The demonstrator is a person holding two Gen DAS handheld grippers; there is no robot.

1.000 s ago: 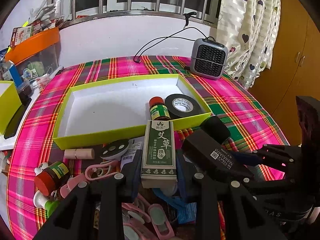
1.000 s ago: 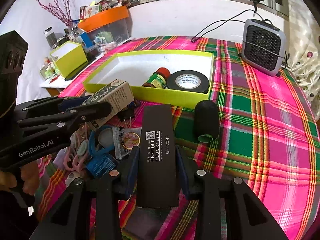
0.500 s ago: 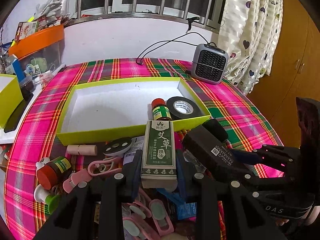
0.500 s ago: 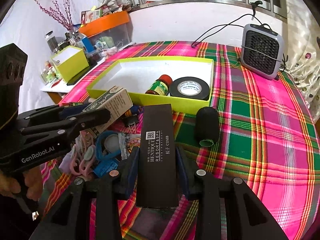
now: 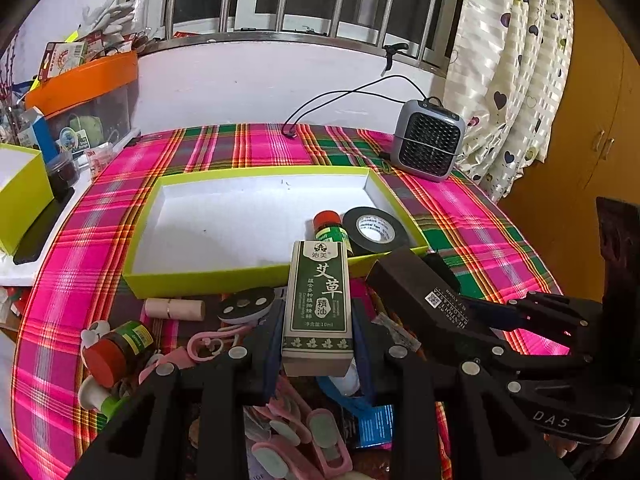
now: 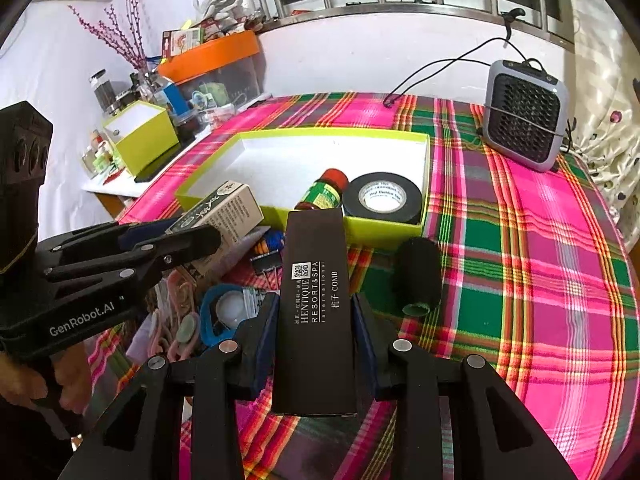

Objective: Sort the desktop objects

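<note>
1. Nearest, the left gripper is clamped part-way closed on a green box, its blue pads pressed to the box's long sides. The box stands lengthwise between the fingers, lifted off the cloth, probably so it can go in flat.
2. Just right of it, the right gripper is likewise part closed on a black comb box, pinched at the near end so the far end sticks out toward the tray.
3. Under both lies the unsorted heap: pink clips, a red-capped jar on its side at the left, a beige tube and blue bits. A black roll lies apart on the cloth to the right, near the tray's corner.
4. Beyond the heap sits the yellow-green tray, the likely place for sorted things. A small bottle and a tape roll lie side by side in its near right corner; the rest is bare, leaving room for both boxes.
5. Farthest, a grey fan stands at the far right of the plaid cloth, its cable running to the wall, clear of the work.
</note>
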